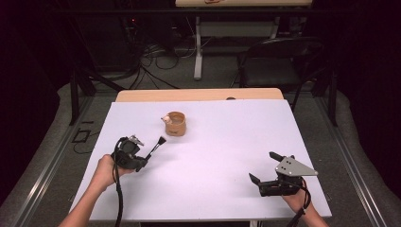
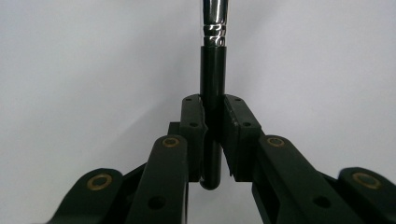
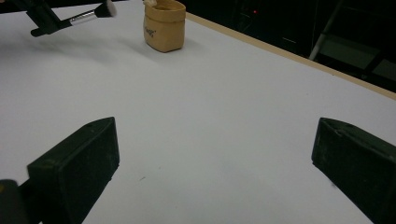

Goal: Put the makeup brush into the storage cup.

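Note:
A black-handled makeup brush (image 1: 156, 146) with a silver ferrule and a dark tuft sticks out of my left gripper (image 1: 142, 162), pointing up and to the right toward a small tan pouch (image 1: 175, 124). In the left gripper view the two pads clamp the brush handle (image 2: 213, 107) from both sides, its butt end hanging below them. The right gripper (image 1: 265, 166) rests low at the table's right front, its jaws spread wide over bare white surface with nothing between them. From the right gripper view the brush (image 3: 86, 17) and the pouch (image 3: 164, 25) lie far off at the upper left.
A white sheet (image 1: 227, 142) covers the table; a wooden edge (image 1: 198, 94) shows at the far side. The pouch holds a pale item at its rim. A dark chair (image 1: 279, 61) and cables stand on the floor beyond the table.

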